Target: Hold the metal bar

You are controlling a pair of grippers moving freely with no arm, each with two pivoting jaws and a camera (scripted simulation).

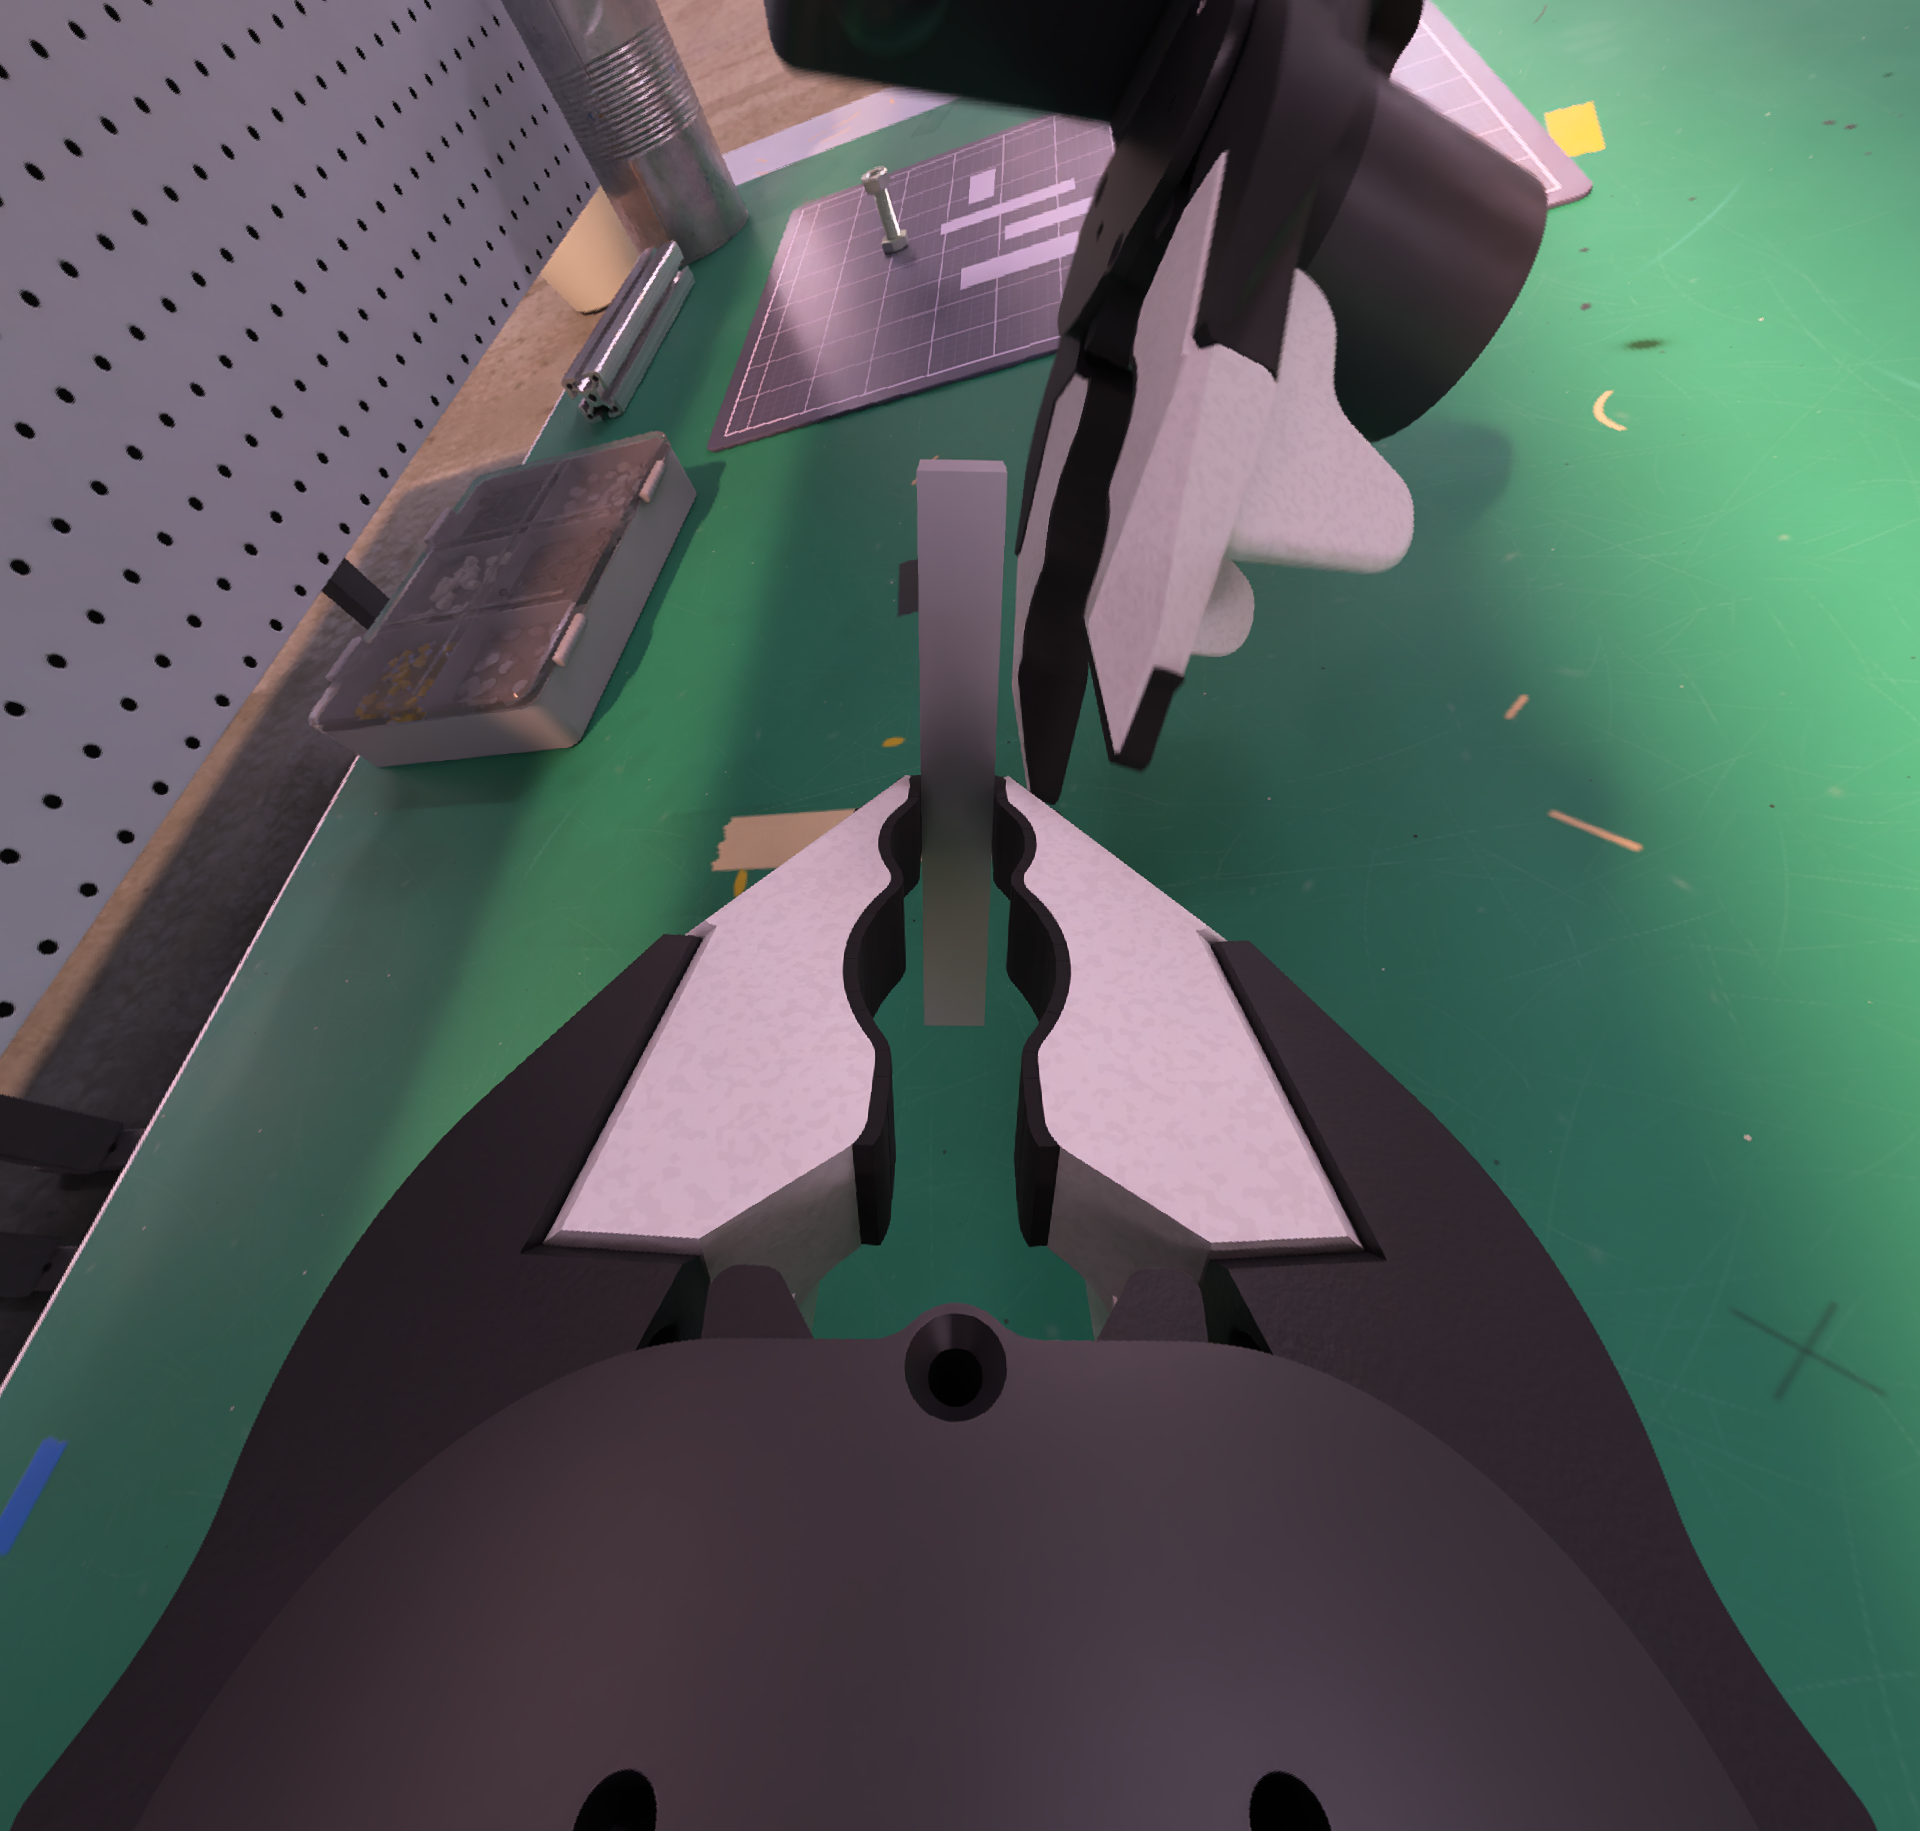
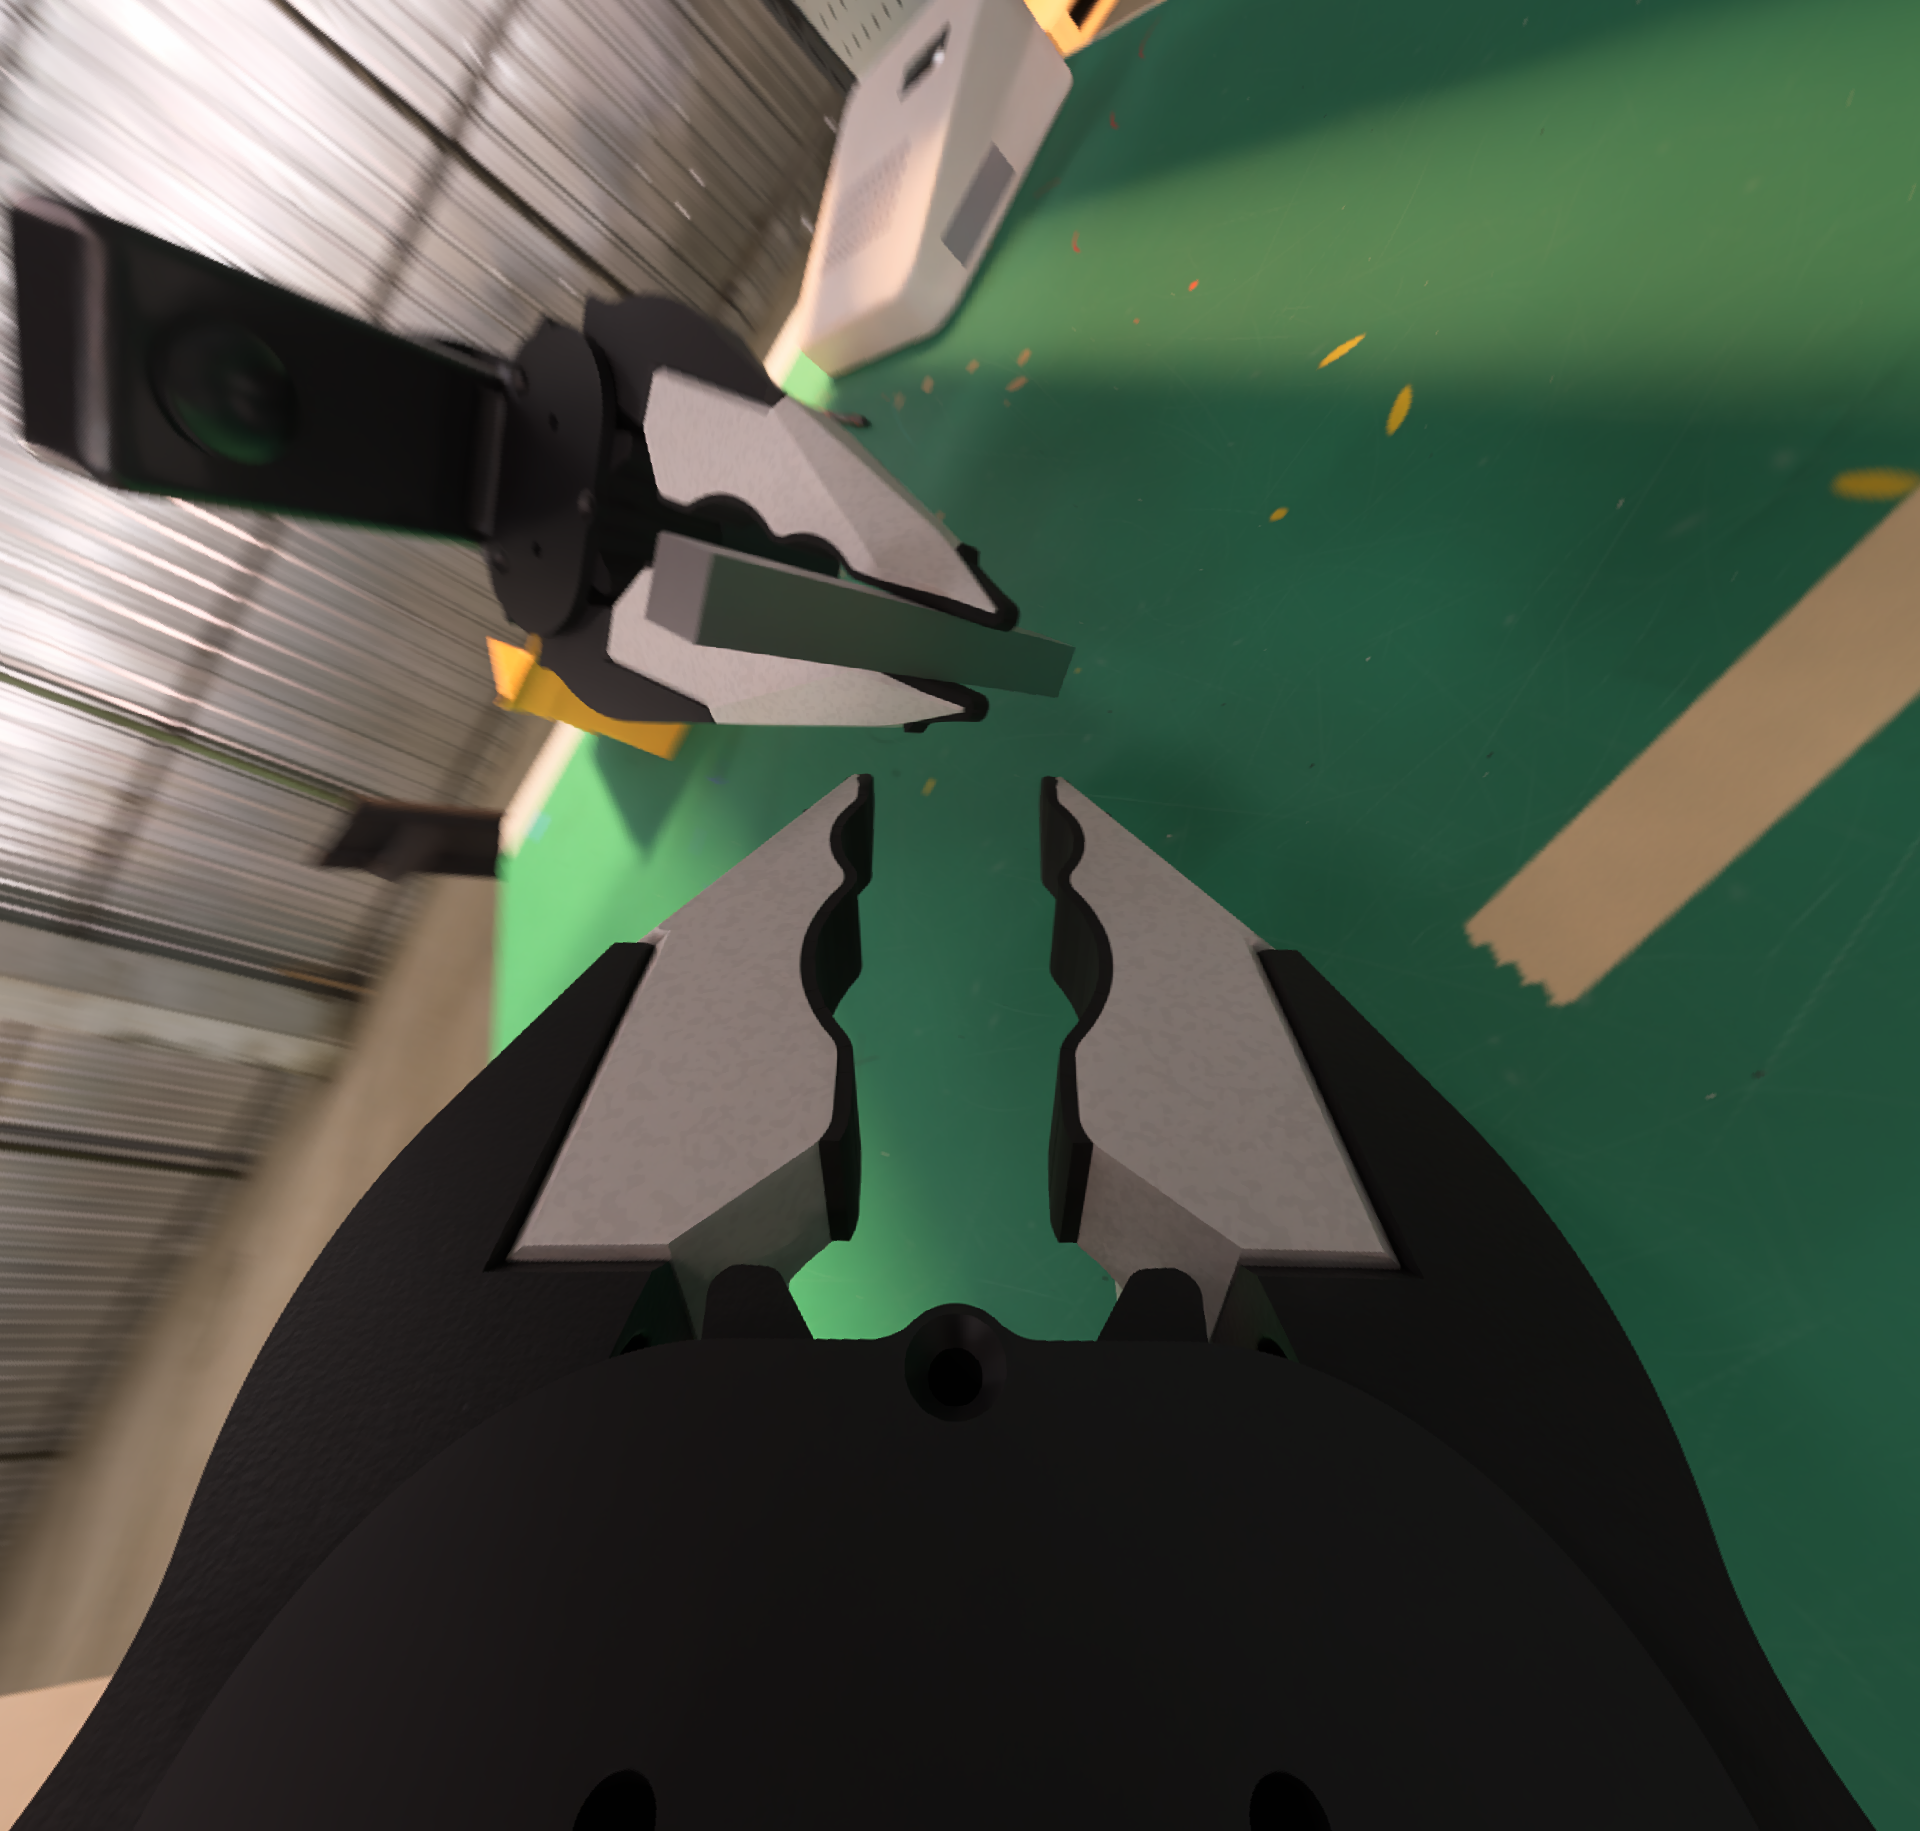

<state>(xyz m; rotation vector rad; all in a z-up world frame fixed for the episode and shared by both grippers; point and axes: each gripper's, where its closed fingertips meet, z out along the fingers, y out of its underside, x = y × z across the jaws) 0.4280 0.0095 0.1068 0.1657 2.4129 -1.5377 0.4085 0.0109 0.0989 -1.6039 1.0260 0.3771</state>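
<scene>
The metal bar is a flat grey strip held above the green mat. My left gripper is shut on it near its middle, with one end between the fingers and the other end pointing away. My right gripper hangs just right of the bar's far half, pointing down, with its jaws apart and nothing in them. In the right wrist view my right gripper is open and empty, just short of the bar, which the left gripper clamps crosswise ahead of it.
A grey pegboard wall runs along the left. By it are a clear-lidded parts box, an aluminium profile and a metal cylinder. A dark cutting mat bears a bolt. A white box and a tape strip show in the right wrist view.
</scene>
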